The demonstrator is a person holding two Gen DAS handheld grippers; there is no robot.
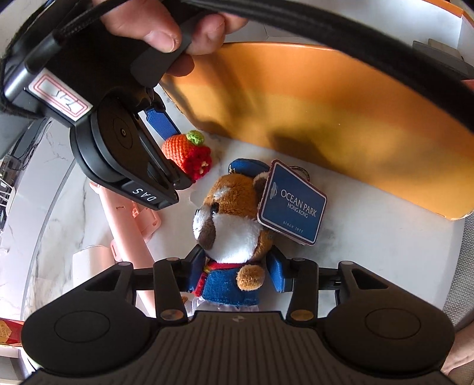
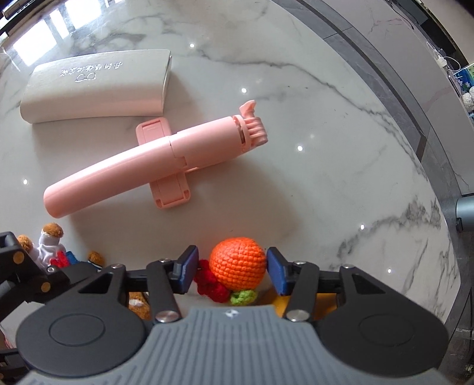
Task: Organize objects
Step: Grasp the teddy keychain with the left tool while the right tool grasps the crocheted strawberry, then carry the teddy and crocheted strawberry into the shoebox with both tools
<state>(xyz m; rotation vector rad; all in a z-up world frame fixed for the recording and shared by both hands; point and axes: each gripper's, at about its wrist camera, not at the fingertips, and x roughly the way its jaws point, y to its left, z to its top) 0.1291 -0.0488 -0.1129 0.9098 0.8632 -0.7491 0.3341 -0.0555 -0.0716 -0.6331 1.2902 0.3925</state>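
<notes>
While the left tongs (image 1: 238, 266) pointed steeply down at the marble tabletop (image 1: 370, 237), their blue pads stood on either side of a plush animal (image 1: 234, 225) in a blue jacket, which lay on its back with its head away from the camera. The right pad seemed to sit at the toy's arm and the left at its shoulder, yet whether they actually pressed the toy I could not tell. A blue tag (image 1: 293, 204) (printed "OCEAN PARK HONG KONG") lay against the plush head, and just beyond it stood an orange box (image 1: 340, 118).

The right tongs (image 2: 232, 274) were released around a crocheted orange ball (image 2: 237, 262) with a red knitted piece and a green tuft attached; a small gap showed at each blue pad. The ball rested on the tabletop just beside the plush animal. In the left wrist view a hand (image 1: 166, 23) gripped the handle of the right tongs. Farther off lay a pink folding stick (image 2: 148, 160), and beyond it a white case (image 2: 97, 86), near but apart.
</notes>
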